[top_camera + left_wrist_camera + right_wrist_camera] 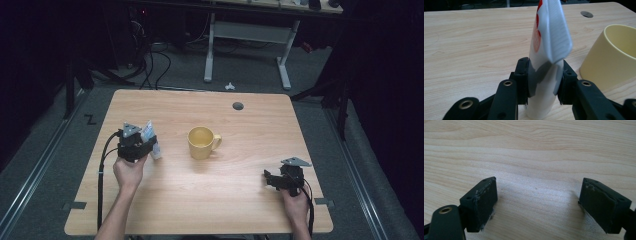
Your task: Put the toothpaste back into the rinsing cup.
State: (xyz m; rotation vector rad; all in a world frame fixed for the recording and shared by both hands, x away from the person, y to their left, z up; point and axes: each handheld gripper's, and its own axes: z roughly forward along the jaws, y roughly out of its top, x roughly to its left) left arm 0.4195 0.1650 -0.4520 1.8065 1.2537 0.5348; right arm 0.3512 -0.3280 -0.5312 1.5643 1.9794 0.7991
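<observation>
While the left gripper [545,82] has its two black jaws clamped on the lower body of a white tube [548,57] with red print, the tube stands nearly upright, its crimped flat end topmost and its bottom end at or just above the wood; I cannot tell whether it touches. Outward from the pads, the yellow mug [610,58] sits just beside the tube, its open mouth tilted into the left gripper view. From the high view the left gripper [142,145] and tube [150,139] are to the left of the mug [202,142], apart from it, on the wooden table [240,200].

Well to the right of the mug and nearer the person, the right gripper [271,179] rests low over bare wood; its jaws stand wide apart with nothing between them.

My reading is that the tube is gripped and about to be carried. Next likely comes a lift and a move toward the mug, which calls for keeping the soft tube from slipping or buckling and clearing the mug's rim before lowering.
</observation>
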